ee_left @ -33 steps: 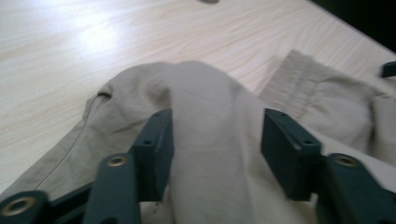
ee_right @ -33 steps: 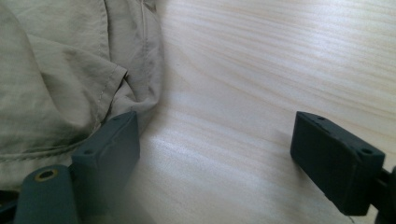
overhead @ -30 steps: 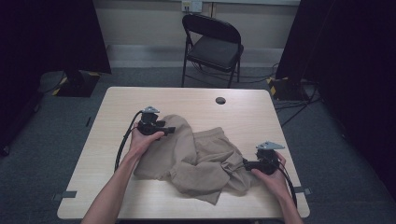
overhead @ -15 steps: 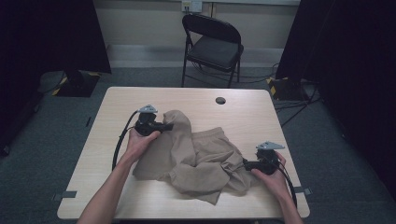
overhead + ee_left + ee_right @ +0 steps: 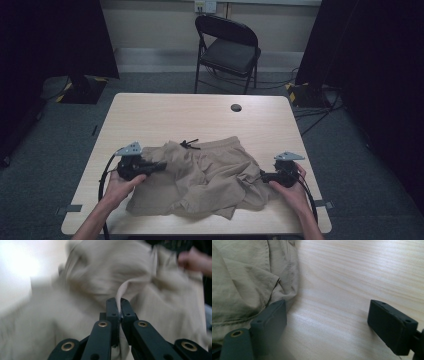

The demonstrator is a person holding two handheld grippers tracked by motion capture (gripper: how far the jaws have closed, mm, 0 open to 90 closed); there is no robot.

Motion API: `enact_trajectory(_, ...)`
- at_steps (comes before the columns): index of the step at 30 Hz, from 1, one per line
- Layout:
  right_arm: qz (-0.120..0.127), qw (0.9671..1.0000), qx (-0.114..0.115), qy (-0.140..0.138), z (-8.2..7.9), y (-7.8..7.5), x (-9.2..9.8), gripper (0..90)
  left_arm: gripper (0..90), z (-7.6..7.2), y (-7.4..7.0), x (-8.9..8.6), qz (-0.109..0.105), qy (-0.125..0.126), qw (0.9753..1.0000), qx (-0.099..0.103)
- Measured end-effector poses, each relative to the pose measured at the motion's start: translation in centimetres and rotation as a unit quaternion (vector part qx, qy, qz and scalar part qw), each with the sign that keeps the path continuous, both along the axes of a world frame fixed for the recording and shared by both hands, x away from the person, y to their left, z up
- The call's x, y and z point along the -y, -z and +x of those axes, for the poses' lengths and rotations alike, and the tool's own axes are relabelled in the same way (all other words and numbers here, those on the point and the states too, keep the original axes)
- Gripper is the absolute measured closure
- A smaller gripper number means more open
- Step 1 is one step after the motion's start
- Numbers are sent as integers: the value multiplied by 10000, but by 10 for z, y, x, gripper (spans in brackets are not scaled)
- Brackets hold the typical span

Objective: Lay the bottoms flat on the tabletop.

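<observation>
A pair of khaki shorts [image 5: 205,175] lies rumpled across the near half of the table, with a black drawstring [image 5: 189,145] at its far edge. My left gripper [image 5: 161,165] lies at the shorts' left side. In the left gripper view it [image 5: 120,302] is shut on a raised fold of the tan cloth [image 5: 75,315]. My right gripper [image 5: 263,176] rests at the shorts' right edge. In the right gripper view it [image 5: 327,312] stands open over bare wood, its left jaw touching the hem of the shorts [image 5: 249,282].
The light wooden table [image 5: 200,115] has a small black round cap [image 5: 236,107] near its far edge. A black folding chair [image 5: 227,50] stands behind the table. Cables trail from both grippers over the near edge.
My left gripper has pulled its fold of cloth toward the near left, and the shorts have spread wider. The right gripper has stayed in place.
</observation>
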State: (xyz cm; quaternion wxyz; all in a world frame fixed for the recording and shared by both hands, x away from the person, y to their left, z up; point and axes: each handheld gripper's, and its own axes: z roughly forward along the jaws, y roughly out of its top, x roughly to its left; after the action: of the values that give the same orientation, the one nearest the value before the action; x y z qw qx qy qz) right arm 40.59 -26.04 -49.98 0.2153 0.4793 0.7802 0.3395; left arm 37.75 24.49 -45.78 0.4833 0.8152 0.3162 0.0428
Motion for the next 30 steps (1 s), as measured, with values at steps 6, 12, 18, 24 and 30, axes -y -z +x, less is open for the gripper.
enact_trajectory(6, 1, 10000, 0, 3, 0, 0, 0, 153, 873, -11, 39, -8, 580, -72, 9979, -293)
enact_trajectory(12, 3, 10000, -4, 18, 0, 0, 0, 153, 622, -11, 26, -9, 279, -146, 9993, -211)
enact_trajectory(18, 3, 10000, -3, 17, 0, 0, 0, 153, 458, -10, -4, -18, -171, -351, 9991, 152)
enact_trajectory(24, 3, 10000, -4, 18, 0, 0, 0, 153, 348, 20, -18, -18, -375, -728, 9964, 221)
enact_trajectory(30, 2, 10000, -4, 17, 0, 0, 0, 153, 333, 58, 9, -10, 14, -1131, 9930, -341)
